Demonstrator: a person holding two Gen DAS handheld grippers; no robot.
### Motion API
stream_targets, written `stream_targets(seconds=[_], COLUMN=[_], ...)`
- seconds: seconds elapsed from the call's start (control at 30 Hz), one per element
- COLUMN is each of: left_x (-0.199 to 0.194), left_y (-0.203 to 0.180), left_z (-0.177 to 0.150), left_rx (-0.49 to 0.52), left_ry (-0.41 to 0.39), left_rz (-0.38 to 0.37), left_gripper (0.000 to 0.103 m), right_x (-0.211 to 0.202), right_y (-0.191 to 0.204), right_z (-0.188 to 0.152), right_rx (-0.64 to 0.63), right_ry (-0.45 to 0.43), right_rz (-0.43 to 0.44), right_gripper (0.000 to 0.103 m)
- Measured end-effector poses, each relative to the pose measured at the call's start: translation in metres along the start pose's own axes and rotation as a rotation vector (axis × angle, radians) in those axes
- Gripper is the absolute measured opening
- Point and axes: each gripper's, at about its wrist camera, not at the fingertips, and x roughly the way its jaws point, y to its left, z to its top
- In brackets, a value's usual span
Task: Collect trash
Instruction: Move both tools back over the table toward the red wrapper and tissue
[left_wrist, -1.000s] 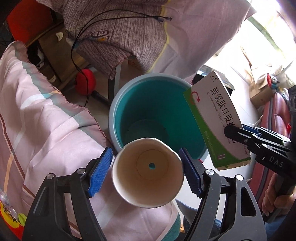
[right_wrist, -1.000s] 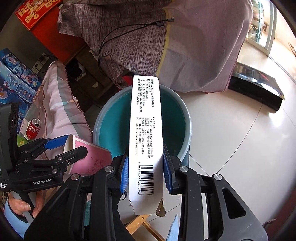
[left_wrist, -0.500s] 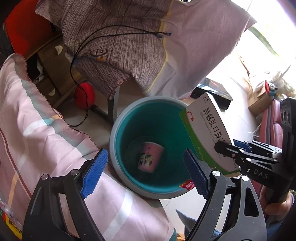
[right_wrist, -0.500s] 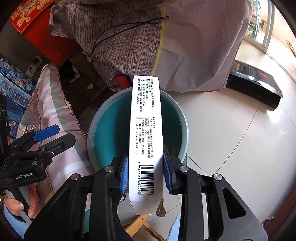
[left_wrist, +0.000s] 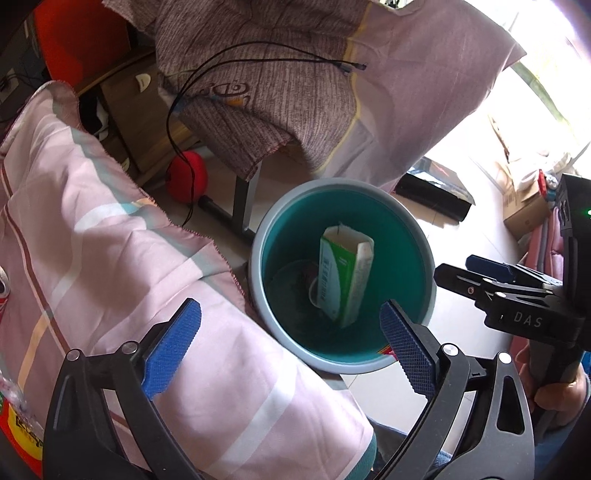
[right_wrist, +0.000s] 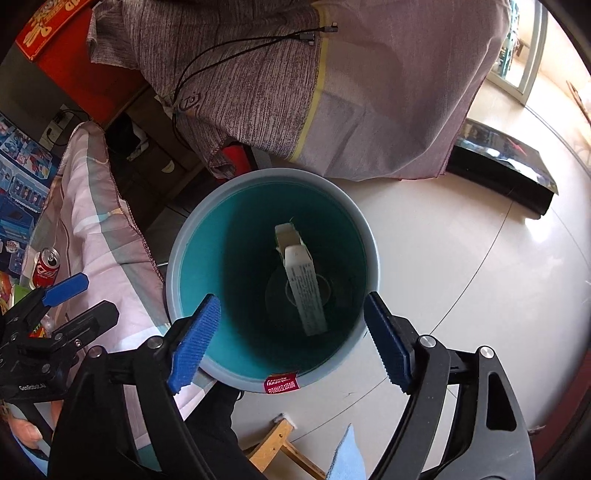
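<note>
Here the medicine box stands tilted inside the teal bin, one end down near the bin's floor and its torn-open end up toward 12 o'clock. The left wrist view shows its green-and-white face and, under it at about 8 o'clock, a curved pale edge of a paper cup — too hidden to say more. The right wrist view shows only the box's narrow white printed side and no cup; it does show the red label on the bin's rim at 6 o'clock.

The left gripper is opening, its blue pads wide apart with nothing between them. The right gripper is opening too, pads spread to either side of the bin's mouth, clear of the box.

A pink striped cloth lies at 9 o'clock of the bin. Only the right view shows a red drink can beyond it.
</note>
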Motion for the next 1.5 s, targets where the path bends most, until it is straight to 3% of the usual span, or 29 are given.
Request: stream_targets(seconds=[0.3, 0.57, 1.2, 1.5], left_x=[-0.015, -0.050, -0.162, -0.201], left_y=[0.017, 0.049, 0.173, 0.274], left_z=[-0.020, -0.054, -0.163, -0.229], left_rx=[-0.036, -0.100, -0.323, -0.506], left_ry=[-0.004, -0.042, -0.175, -0.205], left_rz=[-0.003, 0.016, 0.152, 0.256], left_gripper=[0.098, 0.098, 0.098, 0.098], right_x=[-0.005, -0.018, -0.037, -0.024], right_y=[0.015, 0.052, 0.205, 0.311], right_z=[-0.007, -0.018, -0.063, -0.098], right_rx=[0.001, -0.055, -0.338, -0.539], right_ry=[0.009, -0.007, -0.001, 0.069], right_rz=[-0.014, 0.005, 0.100, 0.159], right_gripper=[0.079, 0.079, 0.079, 0.079])
